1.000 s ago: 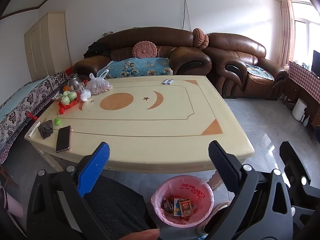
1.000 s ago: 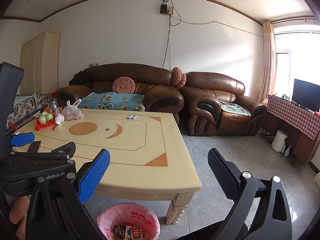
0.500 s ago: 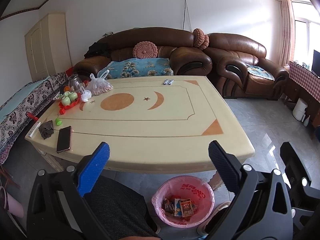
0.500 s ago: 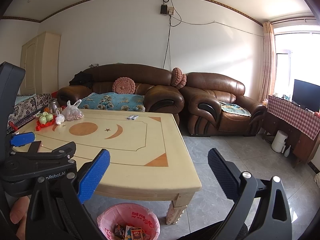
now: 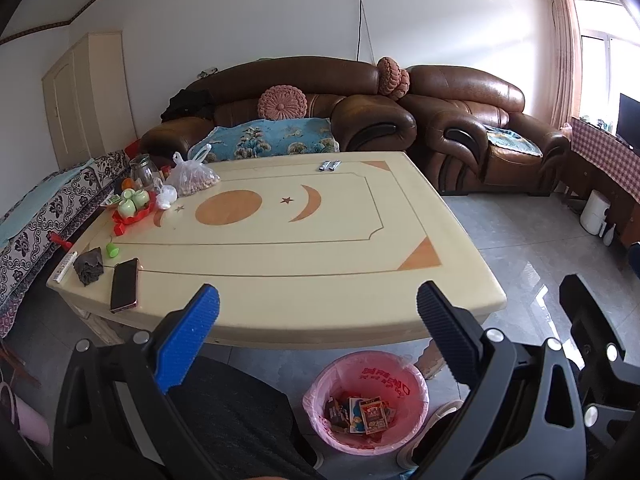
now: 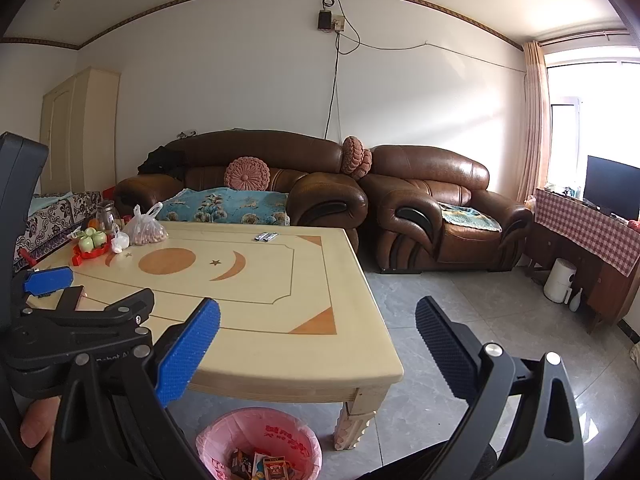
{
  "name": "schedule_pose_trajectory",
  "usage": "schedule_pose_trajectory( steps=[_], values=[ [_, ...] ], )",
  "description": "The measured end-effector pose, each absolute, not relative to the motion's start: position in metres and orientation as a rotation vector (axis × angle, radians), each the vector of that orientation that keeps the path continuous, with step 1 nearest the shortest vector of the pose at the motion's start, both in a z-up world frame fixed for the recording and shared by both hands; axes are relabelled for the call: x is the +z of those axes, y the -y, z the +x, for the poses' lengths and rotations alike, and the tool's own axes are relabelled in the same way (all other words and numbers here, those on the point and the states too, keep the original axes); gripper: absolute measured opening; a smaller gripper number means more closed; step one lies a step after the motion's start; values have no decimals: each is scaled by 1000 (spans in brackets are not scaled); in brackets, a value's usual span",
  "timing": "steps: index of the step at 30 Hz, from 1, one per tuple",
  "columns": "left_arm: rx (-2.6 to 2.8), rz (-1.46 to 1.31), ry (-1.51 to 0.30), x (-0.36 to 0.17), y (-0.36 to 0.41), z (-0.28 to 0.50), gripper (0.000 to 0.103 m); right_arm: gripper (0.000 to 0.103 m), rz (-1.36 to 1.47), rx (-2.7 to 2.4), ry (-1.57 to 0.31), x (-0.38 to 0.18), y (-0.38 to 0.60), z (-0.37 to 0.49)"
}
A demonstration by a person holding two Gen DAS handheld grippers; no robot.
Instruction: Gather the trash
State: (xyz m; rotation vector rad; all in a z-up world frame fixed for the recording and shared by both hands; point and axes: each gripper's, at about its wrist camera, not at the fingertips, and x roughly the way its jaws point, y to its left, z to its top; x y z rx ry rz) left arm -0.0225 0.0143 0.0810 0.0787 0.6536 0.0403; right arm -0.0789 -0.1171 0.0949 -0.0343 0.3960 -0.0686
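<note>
A pink-lined waste bin [image 5: 366, 402] stands on the floor at the near edge of the cream table [image 5: 304, 248]; several small packets lie inside it. The bin [image 6: 260, 446] also shows low in the right wrist view. My left gripper [image 5: 318, 310] hangs open and empty above the table's near edge. My right gripper [image 6: 318, 322] is open and empty too, over the table's near right corner [image 6: 384, 364], with the left gripper's body at its left. Two small silver wrappers [image 5: 329, 165] lie at the table's far edge.
At the table's left end sit a phone [image 5: 124, 284], a dark crumpled cloth [image 5: 89, 267], a remote, a green cap, a red tray with green cups [image 5: 132, 204], a glass jar and a plastic bag of nuts [image 5: 192, 178]. Brown sofas [image 5: 360, 108] stand behind. Tiled floor lies right.
</note>
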Motion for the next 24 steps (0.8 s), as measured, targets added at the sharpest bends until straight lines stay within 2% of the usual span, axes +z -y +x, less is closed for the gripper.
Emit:
schedule_pose_trajectory(
  steps=[24],
  values=[
    [78, 90, -641, 81, -14, -26, 97, 96, -34, -67, -397, 94, 119, -79]
  ],
)
